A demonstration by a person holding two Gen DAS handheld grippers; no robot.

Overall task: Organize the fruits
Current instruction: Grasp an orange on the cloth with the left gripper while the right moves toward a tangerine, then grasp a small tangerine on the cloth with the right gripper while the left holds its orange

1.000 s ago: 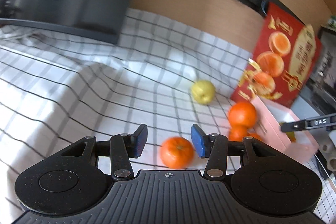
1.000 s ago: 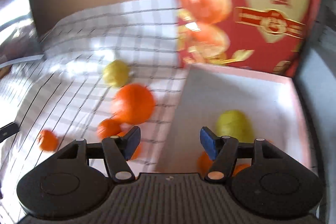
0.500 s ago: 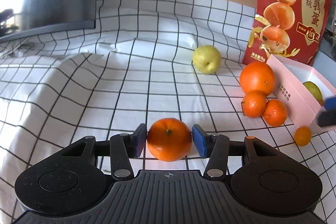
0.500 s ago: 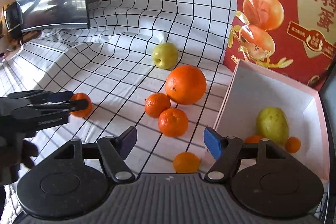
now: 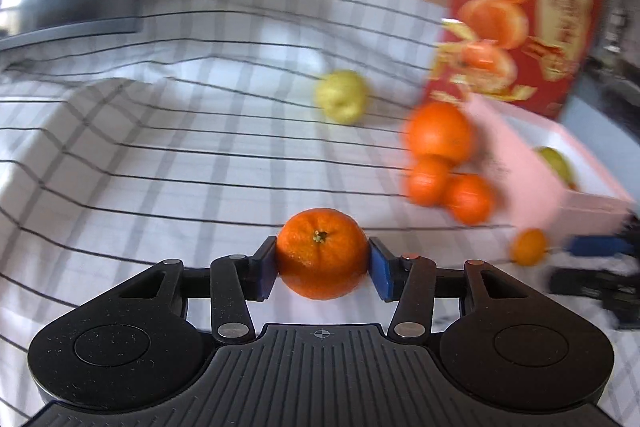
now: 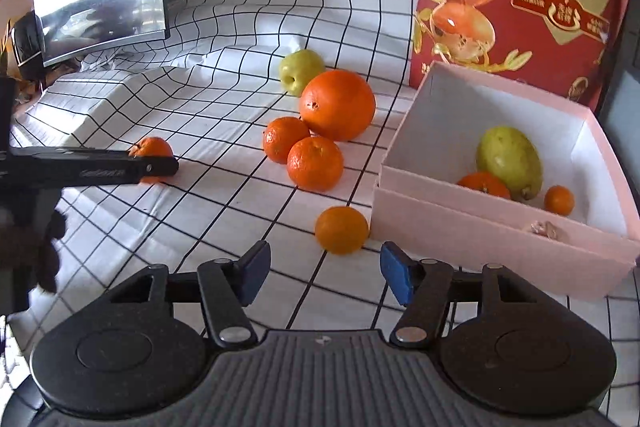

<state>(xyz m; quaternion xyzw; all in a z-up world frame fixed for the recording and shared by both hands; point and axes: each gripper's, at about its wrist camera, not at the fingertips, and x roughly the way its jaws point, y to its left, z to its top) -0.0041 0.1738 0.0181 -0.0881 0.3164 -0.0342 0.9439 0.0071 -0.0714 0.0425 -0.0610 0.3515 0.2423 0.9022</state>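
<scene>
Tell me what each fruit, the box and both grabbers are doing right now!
left gripper: shut on the tangerine.
right gripper: open, empty, just short of the small orange.
small orange: loose on the cloth, beside the pink box.
pink box: open, holding a green fruit and two small oranges.
big orange: on the cloth, two tangerines against it.
yellow apple: on the cloth behind it.

Right claw [image 6: 324, 273] open, small orange [image 6: 341, 229] just ahead — pink box [image 6: 480, 227] beside it, holding fruit.
</scene>
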